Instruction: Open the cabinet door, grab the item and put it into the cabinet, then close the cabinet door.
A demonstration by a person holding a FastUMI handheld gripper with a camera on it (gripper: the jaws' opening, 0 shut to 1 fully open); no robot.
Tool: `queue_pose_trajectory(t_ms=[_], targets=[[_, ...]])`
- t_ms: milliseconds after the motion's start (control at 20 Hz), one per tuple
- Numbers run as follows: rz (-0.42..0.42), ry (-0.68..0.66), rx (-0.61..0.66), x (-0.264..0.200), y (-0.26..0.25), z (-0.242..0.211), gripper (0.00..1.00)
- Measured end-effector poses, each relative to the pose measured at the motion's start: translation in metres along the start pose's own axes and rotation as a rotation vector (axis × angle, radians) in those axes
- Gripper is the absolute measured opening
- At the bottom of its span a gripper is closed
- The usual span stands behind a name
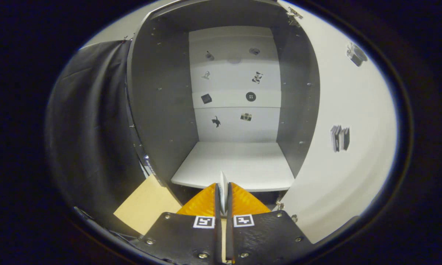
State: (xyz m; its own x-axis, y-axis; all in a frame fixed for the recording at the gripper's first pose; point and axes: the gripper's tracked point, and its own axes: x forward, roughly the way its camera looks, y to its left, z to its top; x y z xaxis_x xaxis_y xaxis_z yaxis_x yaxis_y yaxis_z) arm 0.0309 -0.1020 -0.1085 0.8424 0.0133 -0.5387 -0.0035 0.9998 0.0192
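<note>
At the bottom centre, the gripper (223, 191) has both fingers pressed on a thin white flat item (223, 189) held edge-on. Just beyond, mid-frame, the grey-walled cabinet (162, 99) stands open with its white shelf (239, 163) bare; its white door (342, 110) is swung out at the right.

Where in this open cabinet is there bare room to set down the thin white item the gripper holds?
The gripper is shut on the thin white item. The cabinet floor is bare from the back wall to its front edge, between both side walls. The open door stands right; nothing crowds the opening.

no readable text; small picture stickers on cabinet back wall (235, 84), door (338, 121).
</note>
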Motion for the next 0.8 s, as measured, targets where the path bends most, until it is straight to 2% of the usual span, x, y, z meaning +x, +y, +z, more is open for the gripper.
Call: queue_pose_trajectory(t_ms=[500, 800], targets=[[-0.147, 0.043, -0.032, 0.056, -0.040, 0.033, 0.04], [-0.184, 0.140, -0.051, 0.090, -0.055, 0.020, 0.04]])
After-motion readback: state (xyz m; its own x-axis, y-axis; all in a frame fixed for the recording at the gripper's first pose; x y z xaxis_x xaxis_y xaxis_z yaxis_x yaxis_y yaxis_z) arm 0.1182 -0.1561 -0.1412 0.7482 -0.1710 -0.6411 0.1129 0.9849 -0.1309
